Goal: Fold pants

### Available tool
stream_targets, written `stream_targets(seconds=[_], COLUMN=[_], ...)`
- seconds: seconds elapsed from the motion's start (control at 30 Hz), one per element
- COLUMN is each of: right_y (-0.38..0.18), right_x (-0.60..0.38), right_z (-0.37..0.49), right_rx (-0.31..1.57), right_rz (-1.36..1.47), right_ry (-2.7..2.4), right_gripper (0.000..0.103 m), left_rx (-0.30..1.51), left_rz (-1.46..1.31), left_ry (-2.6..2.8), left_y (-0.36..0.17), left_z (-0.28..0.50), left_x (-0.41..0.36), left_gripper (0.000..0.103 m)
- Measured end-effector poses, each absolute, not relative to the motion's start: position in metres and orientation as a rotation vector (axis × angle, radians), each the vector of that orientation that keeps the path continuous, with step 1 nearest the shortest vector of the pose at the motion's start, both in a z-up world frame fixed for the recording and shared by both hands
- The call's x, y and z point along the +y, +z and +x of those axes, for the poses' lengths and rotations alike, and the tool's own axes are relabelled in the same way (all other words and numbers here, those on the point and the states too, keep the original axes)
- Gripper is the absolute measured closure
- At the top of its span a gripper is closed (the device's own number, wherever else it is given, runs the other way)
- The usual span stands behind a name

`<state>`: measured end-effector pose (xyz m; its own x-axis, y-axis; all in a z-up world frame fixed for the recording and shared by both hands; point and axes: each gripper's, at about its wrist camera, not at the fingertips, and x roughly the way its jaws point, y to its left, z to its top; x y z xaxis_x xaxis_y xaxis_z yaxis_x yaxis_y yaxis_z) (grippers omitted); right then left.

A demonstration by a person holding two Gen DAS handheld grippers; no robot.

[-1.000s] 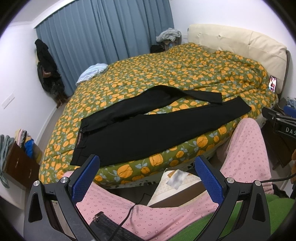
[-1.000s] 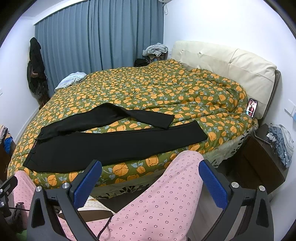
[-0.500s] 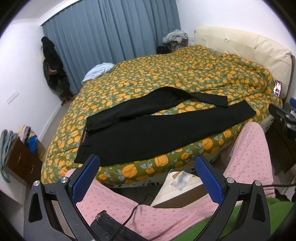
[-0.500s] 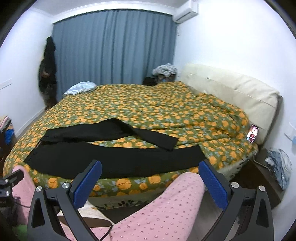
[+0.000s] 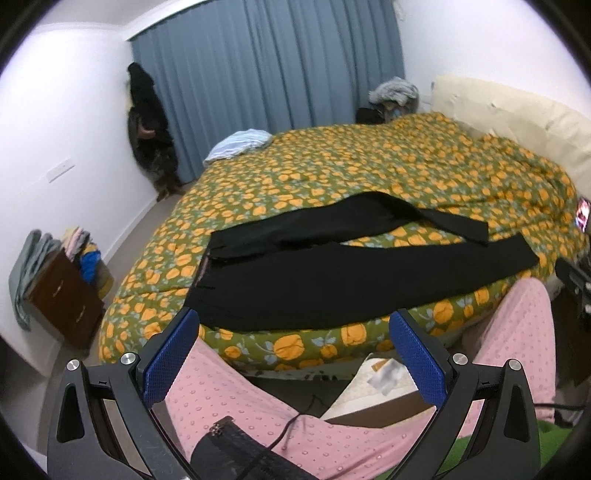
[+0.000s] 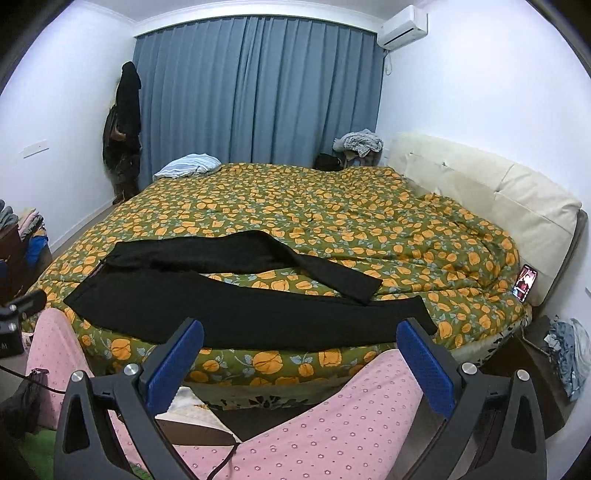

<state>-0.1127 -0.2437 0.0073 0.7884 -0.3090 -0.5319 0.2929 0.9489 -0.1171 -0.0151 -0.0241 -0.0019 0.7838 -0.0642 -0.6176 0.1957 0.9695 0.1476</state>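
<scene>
Bedroom with white walls and a full-width blue curtain (image 6: 255, 92).
A bed (image 6: 332, 206) with an orange-flowered green quilt fills the room, a cream padded headboard (image 6: 480, 192) along its right edge. An air conditioner (image 6: 404, 26) hangs high at right; a brown drawer unit (image 5: 62, 299) stands by the left wall.

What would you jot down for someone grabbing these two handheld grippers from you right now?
Left gripper: open, holding nothing.
Right gripper: open, holding nothing; both sit above the person's lap, short of the bed.
Black pants: spread unfolded along the bed's near edge, waistband to the left, legs splayed apart, far leg bent.
Done: nothing folded.
Left: probably bring one leg onto the other, then fold lengthwise.
</scene>
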Motion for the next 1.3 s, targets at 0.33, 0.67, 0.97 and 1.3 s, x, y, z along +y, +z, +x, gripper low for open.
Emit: stream_targets(seconds=[0.33, 0.67, 0.97, 1.3], right_y=[0.0040, 0.0028, 0.0018, 0.0006], right_x=[-0.2424, -0.2397, -0.2420, -0.2420], right_z=[-0.1107, -0.1093, -0.1070, -0.1061], right_rx=[0.600, 0.606, 0.621, 0.623], right_rz=[-0.040, -0.047, -0.041, -0.040], right_ry=[-0.297, -0.287, -0.277, -0.275], right_gripper=[0.000, 0.000, 0.000, 0.000], left_rx=[0.649, 0.642, 0.642, 0.639], left_rz=[0.165, 0.172, 0.174, 0.179], left_ry=[-0.120, -0.125, -0.124, -0.123], left_y=[-0.0014, -0.0018, -0.0019, -0.0023], left_z=[-0.0139, -0.0143, -0.0147, -0.0150], left_x=[-0.0152, -0.0141, -0.0159, -0.0155], left_gripper=[0.000, 0.000, 0.000, 0.000])
